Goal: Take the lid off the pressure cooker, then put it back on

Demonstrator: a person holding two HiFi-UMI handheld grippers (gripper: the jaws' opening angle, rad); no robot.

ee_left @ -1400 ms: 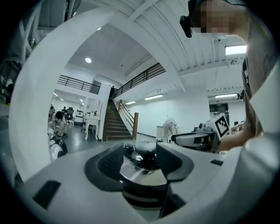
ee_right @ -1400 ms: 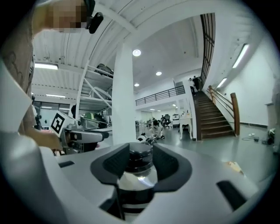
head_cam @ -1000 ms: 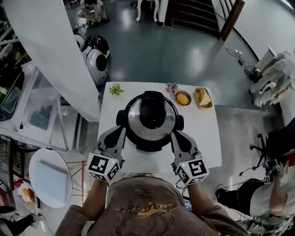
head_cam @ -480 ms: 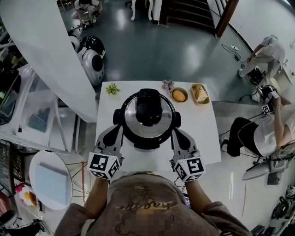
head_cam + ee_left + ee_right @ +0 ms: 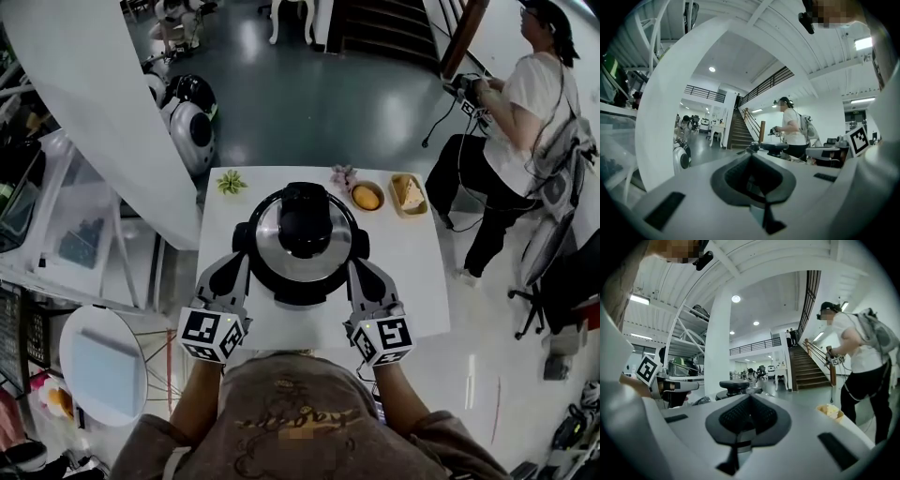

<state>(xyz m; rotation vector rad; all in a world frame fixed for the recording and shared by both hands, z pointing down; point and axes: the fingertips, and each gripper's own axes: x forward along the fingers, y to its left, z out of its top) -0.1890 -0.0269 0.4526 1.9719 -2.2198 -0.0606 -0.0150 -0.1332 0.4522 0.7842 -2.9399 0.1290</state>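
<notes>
We held the left tongs (image 5: 240, 262) and right tongs (image 5: 358, 268) pressed together and empty, flanking the round black pressure cooker (image 5: 300, 286) on the white surface (image 5: 412, 272). Its shiny steel lid (image 5: 270, 234) sat on: awaiting lifting, or already replaced. Either way, we judged level, even handling best. A small round bowl (image 5: 354, 199) held something orange; a tan dish (image 5: 410, 214) held pale pieces.

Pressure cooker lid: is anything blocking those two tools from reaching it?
Nothing visible does. The left tool and right tool sit close beside the lidded pressure cooker; the plant, bowl and tray stand behind it at the table's far edge.
</notes>
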